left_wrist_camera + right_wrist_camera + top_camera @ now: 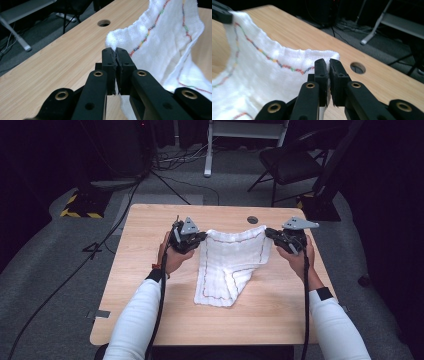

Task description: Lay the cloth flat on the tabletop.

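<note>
Wooden table (pixel 150 285) below, the white cloth (pixel 227 270) is pinched at its far corners by the left gripper (pixel 202 237) and right gripper (pixel 270 234), and could be dropped if a thin hold slips.

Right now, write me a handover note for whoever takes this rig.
Left gripper: shut on the cloth's far left corner.
Right gripper: shut on its far right corner.
Cloth: white with a coloured stitched line; far edge lifted and held between the grippers, near part lying crumpled on the table.
Done: both far corners gripped and raised.
Left: probably lift it clear, pull it flat, then spread or fold it.
</note>
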A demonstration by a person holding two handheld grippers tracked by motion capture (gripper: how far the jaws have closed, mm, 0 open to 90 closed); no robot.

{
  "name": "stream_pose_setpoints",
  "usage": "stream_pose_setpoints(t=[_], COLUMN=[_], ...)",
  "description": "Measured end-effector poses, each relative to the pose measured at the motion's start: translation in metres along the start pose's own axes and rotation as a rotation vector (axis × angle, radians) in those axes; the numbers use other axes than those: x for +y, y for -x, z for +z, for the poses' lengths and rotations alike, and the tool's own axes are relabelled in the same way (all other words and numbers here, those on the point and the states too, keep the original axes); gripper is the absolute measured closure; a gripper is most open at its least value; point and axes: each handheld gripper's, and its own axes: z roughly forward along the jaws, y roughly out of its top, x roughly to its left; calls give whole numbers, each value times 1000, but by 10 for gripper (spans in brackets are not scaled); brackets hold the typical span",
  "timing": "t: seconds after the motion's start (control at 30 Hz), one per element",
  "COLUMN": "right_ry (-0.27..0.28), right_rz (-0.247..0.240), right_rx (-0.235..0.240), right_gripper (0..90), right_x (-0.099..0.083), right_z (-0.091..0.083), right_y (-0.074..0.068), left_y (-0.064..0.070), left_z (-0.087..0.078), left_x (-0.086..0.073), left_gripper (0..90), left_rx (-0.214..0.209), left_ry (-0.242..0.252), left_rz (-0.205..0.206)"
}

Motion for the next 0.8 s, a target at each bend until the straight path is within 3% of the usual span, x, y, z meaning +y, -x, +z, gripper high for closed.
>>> stream_pose_setpoints(t=[0.23,0.37,0.43,0.53,0.6,0.7,0.8], right_ry=[-64,-104,-122,-143,-154,-146,-133], right_rz=[26,26,33,44,64,69,45], right_rx=[-26,-46,-72,-88,-87,-72,7], right_gripper=[848,831,788,754,673,649,610], right_x=[-12,-19,-23,-27,-30,-30,-30], right_z=[33,47,54,60,61,58,53], right_y=[9,10,12,14,15,13,1], left_y=[-12,-14,-16,-16,-13,-12,-3], left_z=[33,43,51,54,53,49,34], left_x=[-12,-16,-19,-21,-21,-21,-20], left_gripper=[862,857,818,749,671,576,509], left_rx=[39,54,80,84,93,111,71], left_ry=[-52,-69,-82,-93,-106,-111,-109], left_rz=[-56,-73,-97,-116,-98,-85,-46])
